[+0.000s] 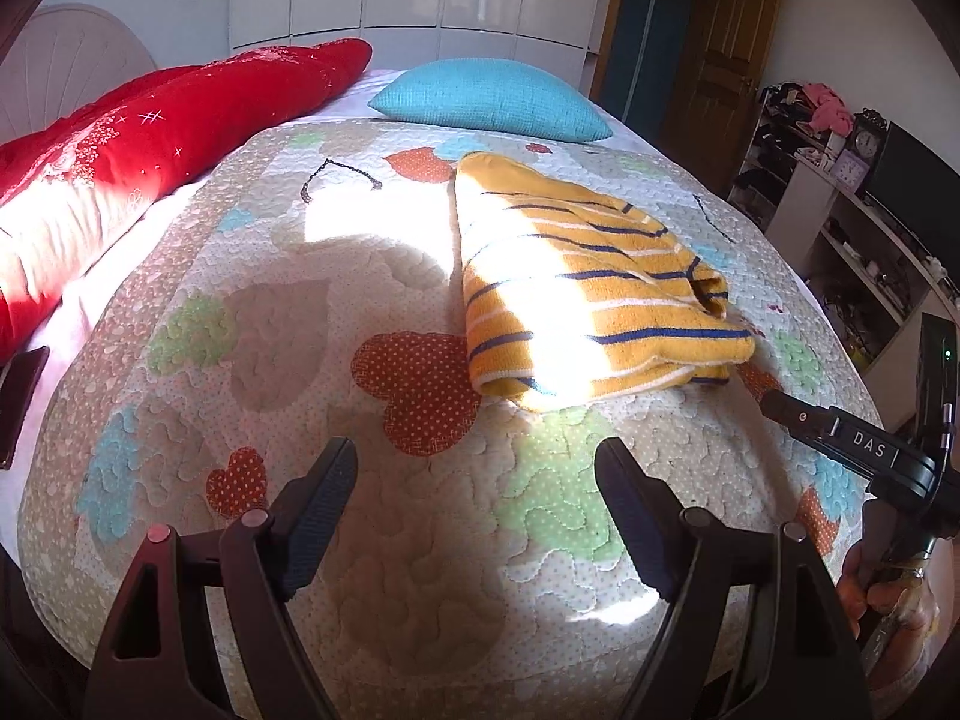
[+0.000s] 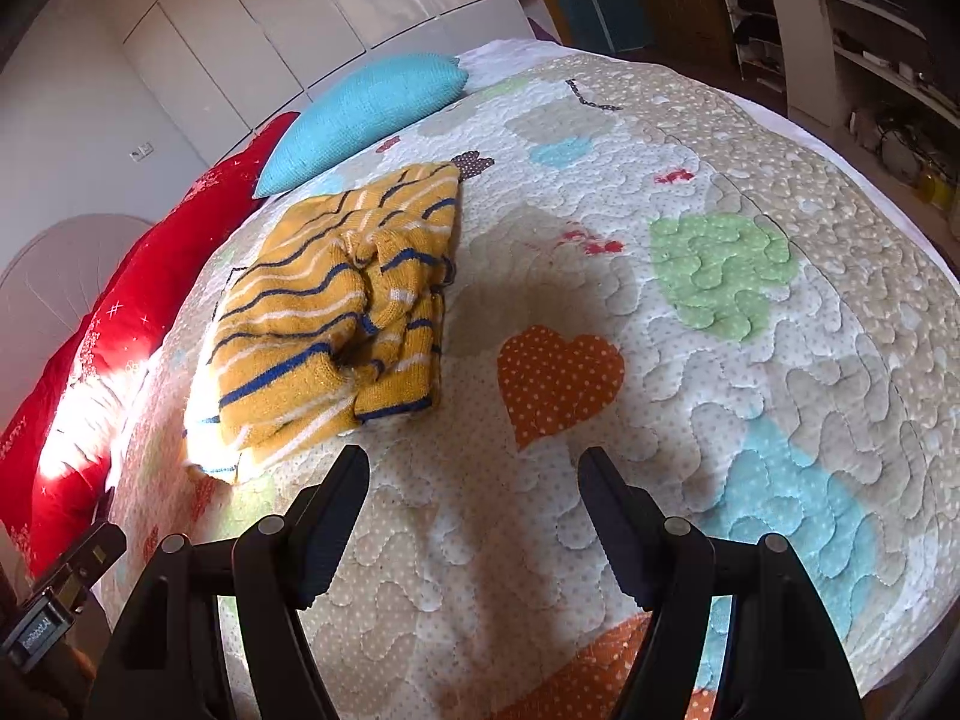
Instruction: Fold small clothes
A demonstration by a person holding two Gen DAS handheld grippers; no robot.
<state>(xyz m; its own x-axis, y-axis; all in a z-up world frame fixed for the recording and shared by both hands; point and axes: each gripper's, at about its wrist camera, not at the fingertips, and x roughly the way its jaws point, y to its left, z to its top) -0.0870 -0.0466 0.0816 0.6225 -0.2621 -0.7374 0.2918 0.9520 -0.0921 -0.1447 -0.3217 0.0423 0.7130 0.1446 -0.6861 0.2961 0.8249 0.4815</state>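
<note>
A folded yellow sweater (image 1: 588, 294) with navy and white stripes is lying on the quilted bedspread (image 1: 384, 540), partly lit by a bright patch of sunlight. The left tool (image 1: 477, 468) is hovering over bare quilt with its two fingers standing well apart and holding nothing; the sweater is sitting ahead of it and slightly to its right, near but not touching. The right tool (image 2: 474, 471) is likewise hanging above the quilt with its fingers spread wide and empty; in its view the sweater (image 2: 336, 324) is lying ahead and to the left, its near edge coming close to the left fingertip without clearly touching it. An orange heart patch (image 2: 558, 378) is lying just ahead of the right tool. Beyond the sweater a turquoise pillow (image 1: 489, 99) is resting, with a red quilt (image 1: 150, 144) running along the bed's left side.
</note>
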